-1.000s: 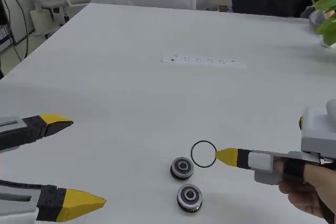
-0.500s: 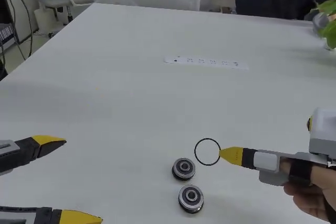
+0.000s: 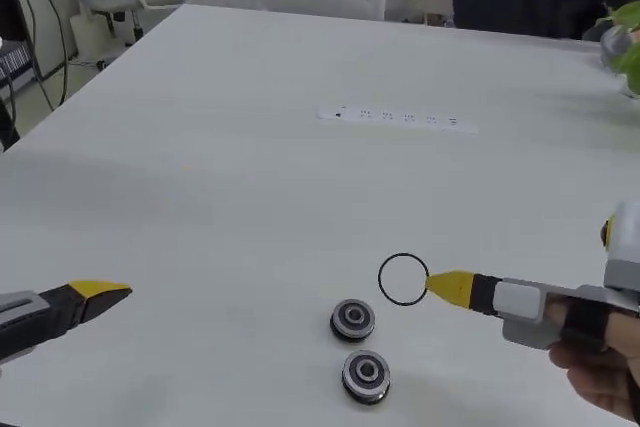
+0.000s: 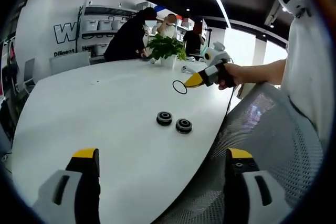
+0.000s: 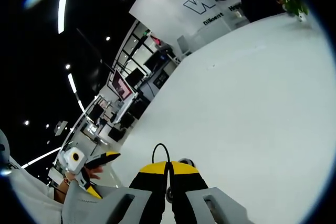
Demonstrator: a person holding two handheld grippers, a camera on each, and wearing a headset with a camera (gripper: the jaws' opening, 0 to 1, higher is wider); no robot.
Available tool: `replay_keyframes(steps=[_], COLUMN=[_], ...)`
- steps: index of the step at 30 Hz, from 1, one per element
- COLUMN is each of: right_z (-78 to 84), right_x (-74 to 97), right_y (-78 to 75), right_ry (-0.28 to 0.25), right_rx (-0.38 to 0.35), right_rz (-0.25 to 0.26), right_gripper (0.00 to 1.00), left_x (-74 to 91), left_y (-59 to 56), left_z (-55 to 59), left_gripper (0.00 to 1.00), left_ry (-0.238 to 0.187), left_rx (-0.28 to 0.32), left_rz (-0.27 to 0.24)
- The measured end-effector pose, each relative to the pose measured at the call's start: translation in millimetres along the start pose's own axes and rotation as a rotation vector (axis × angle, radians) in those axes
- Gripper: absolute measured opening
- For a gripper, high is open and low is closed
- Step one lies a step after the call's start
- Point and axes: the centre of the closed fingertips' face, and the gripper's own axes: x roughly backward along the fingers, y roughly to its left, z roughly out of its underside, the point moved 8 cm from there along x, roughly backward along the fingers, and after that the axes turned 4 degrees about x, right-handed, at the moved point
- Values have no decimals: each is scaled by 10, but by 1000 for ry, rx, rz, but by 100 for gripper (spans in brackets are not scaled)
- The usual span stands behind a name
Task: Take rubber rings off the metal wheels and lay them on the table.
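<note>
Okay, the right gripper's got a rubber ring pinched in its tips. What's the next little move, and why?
Probably lower the right gripper toward the bare table and open it there: its jaws are shut on the rubber ring, which looks lifted off the surface, so it is not yet laid down.

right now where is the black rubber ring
In the head view the rubber ring is pinched at the tip of the right gripper, lower right of centre, just beyond and right of the farther metal wheel.
</note>
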Motion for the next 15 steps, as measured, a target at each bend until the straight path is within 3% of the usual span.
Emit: replay_keyframes(steps=[7, 15], right_z=[-30, -53], right_x=[23, 18], right_y=[17, 75], right_ry=[-20, -31], right_rx=[-1, 14], right_rz=[-2, -9], right_gripper=[0, 0], left_x=[-24, -35], left_y=[-42, -52], left_z=[-1, 2], left_gripper=[99, 99], left_ry=[-17, -15], left_rx=[-34, -33], left_rz=[23, 29])
